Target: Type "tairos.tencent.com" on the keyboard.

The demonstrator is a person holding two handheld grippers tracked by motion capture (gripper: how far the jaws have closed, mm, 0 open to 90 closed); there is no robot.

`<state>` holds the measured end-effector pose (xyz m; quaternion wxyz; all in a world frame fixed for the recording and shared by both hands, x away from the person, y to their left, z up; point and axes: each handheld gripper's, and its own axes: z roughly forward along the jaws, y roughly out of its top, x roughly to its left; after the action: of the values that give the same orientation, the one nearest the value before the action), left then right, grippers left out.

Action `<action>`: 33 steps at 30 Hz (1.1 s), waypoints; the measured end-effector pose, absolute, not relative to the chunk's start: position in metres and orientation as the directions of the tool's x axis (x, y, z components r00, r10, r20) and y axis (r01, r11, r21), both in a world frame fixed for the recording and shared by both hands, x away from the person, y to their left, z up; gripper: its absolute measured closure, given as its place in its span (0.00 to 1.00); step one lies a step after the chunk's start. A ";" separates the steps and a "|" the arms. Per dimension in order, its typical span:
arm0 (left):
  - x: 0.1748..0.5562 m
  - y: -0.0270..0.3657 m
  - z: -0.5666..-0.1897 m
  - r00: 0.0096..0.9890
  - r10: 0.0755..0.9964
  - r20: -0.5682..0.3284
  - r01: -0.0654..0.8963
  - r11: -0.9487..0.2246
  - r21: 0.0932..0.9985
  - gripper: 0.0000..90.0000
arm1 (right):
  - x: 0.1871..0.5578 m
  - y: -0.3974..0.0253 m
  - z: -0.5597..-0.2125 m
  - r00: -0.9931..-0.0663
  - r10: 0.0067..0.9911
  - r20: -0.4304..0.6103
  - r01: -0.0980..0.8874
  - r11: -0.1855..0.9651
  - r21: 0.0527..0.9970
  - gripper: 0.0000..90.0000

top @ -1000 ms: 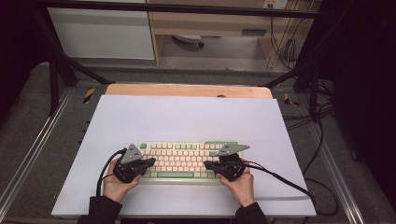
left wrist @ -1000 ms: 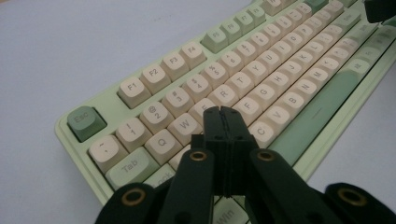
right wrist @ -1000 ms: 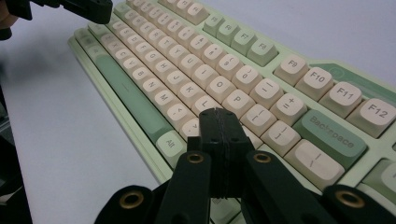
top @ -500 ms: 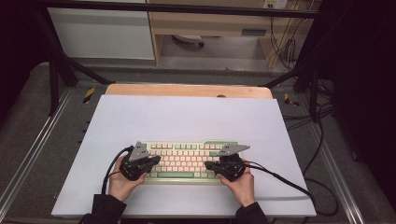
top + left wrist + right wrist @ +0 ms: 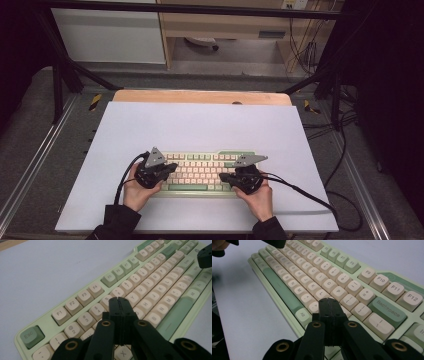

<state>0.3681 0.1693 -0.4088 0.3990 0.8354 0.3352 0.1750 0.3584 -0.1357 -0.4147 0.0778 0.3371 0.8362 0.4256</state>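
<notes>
The keyboard [image 5: 202, 171] lies near the desk's [image 5: 200, 125] front edge, its long axis along that edge. The left gripper [image 5: 119, 301] hovers over its left half, the right gripper [image 5: 329, 302] over its right, both with jaws pressed together, empty.

Black left gripper [image 5: 172, 167], grey three-cornered plate (brass-ringed screws), black cable, dark sleeves

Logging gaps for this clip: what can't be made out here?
- Left gripper view: its shut jaws hide the keys beneath their tips, so contact with the keyboard is unclear.
- Right gripper view: same, near the L key.
- High view: key legends too small.
</notes>
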 end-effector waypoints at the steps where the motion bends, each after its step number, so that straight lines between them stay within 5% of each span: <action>1: 0.369 0.168 -0.409 0.713 0.701 0.023 0.422 -0.455 0.784 1.00 | 0.358 -0.136 -0.415 -0.762 0.629 0.155 0.496 0.411 0.765 1.00; 33: 0.382 0.142 -0.426 0.723 0.691 0.020 0.441 -0.482 0.757 1.00 | 0.358 -0.136 -0.414 -0.763 0.628 0.152 0.493 0.413 0.766 1.00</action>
<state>0.3823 0.1424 -0.4260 0.3832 0.8452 0.3347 0.1633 0.3584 -0.1363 -0.4143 0.0795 0.3349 0.8369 0.4256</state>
